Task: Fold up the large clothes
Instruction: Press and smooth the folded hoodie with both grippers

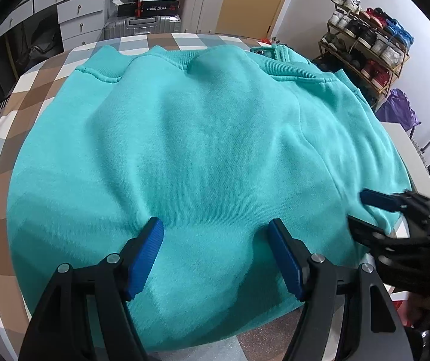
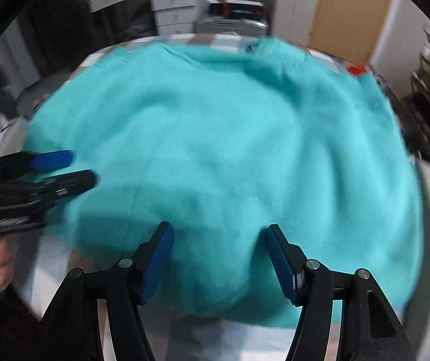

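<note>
A large turquoise sweatshirt [image 1: 203, 150] lies spread over the checkered table [image 1: 10, 108], its ribbed edge at the far side. My left gripper [image 1: 215, 225] is open above the near part of the cloth, holding nothing. My right gripper [image 2: 218, 230] is open over the near part of the sweatshirt [image 2: 221, 138], holding nothing. The right gripper also shows at the right of the left wrist view [image 1: 362, 207], at the cloth's right edge. The left gripper shows at the left of the right wrist view [image 2: 79, 168]. The right wrist view is blurred.
A shoe rack [image 1: 368, 48] stands at the far right with a purple bag [image 1: 398, 111] beside it. A silver suitcase [image 1: 142, 25], white drawers [image 1: 76, 15] and cabinets stand beyond the table. A small teal object [image 1: 272, 51] lies at the sweatshirt's far edge.
</note>
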